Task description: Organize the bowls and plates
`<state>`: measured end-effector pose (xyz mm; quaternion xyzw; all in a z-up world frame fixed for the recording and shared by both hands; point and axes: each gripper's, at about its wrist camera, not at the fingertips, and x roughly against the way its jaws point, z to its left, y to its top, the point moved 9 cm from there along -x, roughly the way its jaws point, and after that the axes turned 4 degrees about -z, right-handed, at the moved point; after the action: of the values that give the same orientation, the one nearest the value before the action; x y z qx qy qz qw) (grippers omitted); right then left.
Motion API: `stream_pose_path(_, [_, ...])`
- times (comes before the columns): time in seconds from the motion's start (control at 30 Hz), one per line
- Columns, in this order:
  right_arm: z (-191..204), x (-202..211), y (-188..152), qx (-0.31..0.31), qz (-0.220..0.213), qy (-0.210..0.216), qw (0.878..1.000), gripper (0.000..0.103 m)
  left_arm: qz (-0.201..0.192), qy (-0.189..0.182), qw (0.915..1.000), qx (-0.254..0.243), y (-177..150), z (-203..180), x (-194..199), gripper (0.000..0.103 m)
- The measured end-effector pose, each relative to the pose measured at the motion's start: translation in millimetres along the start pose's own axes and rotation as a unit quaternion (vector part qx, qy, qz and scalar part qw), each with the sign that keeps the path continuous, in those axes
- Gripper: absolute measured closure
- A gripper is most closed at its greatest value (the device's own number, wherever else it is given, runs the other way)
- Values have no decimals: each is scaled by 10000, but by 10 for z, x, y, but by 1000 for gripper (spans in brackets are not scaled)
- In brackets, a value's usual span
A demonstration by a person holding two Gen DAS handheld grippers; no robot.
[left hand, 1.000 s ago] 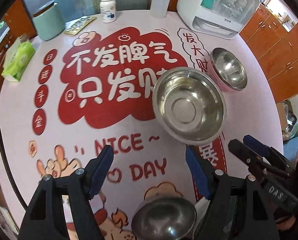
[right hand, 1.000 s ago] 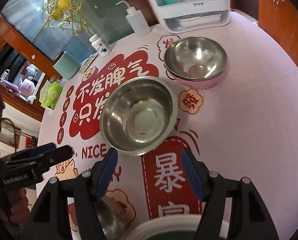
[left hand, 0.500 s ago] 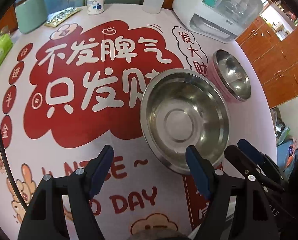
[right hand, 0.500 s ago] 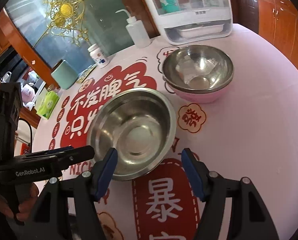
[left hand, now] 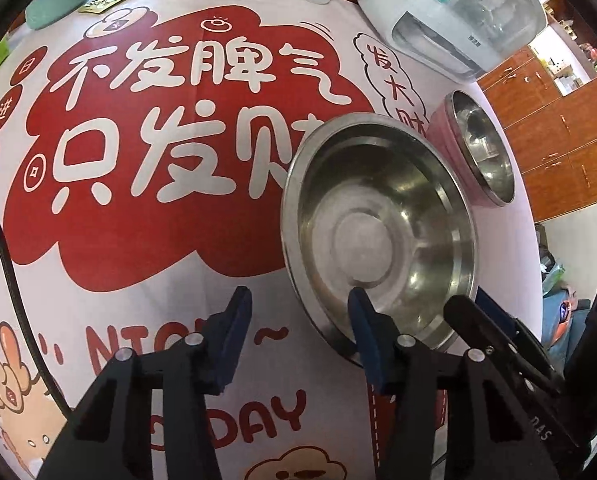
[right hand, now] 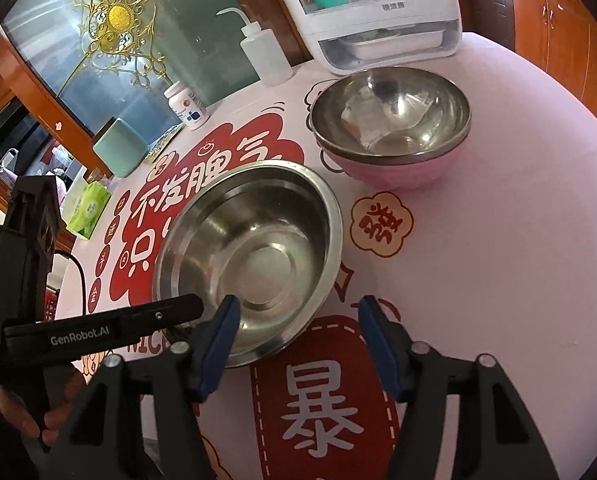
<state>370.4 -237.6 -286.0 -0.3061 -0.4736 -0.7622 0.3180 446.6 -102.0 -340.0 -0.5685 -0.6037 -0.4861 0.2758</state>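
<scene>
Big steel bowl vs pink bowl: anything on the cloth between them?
Nothing: bare printed tablecloth separates the big steel bowl from the pink bowl, clearest in the right wrist view.

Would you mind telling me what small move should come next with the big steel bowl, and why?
Probably finish closing both grippers on the steel bowl's near rim. The left gripper and right gripper have just been closing and each straddles that rim, one finger inside, one outside, neither pressing yet.

We see our left gripper (left hand: 300, 320) and right gripper (right hand: 298, 328): black frames, blue pads, silver screws, white "GenRobot.AI" lettering.
</scene>
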Motion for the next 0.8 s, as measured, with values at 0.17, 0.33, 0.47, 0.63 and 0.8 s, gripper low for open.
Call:
stream_pose_path(0.17, [22, -12, -14, 27, 32, 13, 10000, 68, -62, -114, 9999, 14, -4, -58, 9, 70])
stream_pose_path(0.33, [25, -2, -23, 47, 42, 8, 10000, 76, -158, -79, 9998, -127, -32, -127, 36, 85])
stream_pose_path(0.47, [16, 26, -38, -54, 86, 94, 9999, 82, -107, -59, 9999, -66, -62, -95, 47, 85])
stream_pose_path(0.63, [47, 54, -93, -79, 144, 127, 9998, 82, -109, 11, 9999, -48, -114, -74, 109, 85])
stream_pose_path(0.8, [77, 132, -129, -130, 157, 189, 9996, 82, -114, 8, 9999, -19, -191, -82, 199, 85])
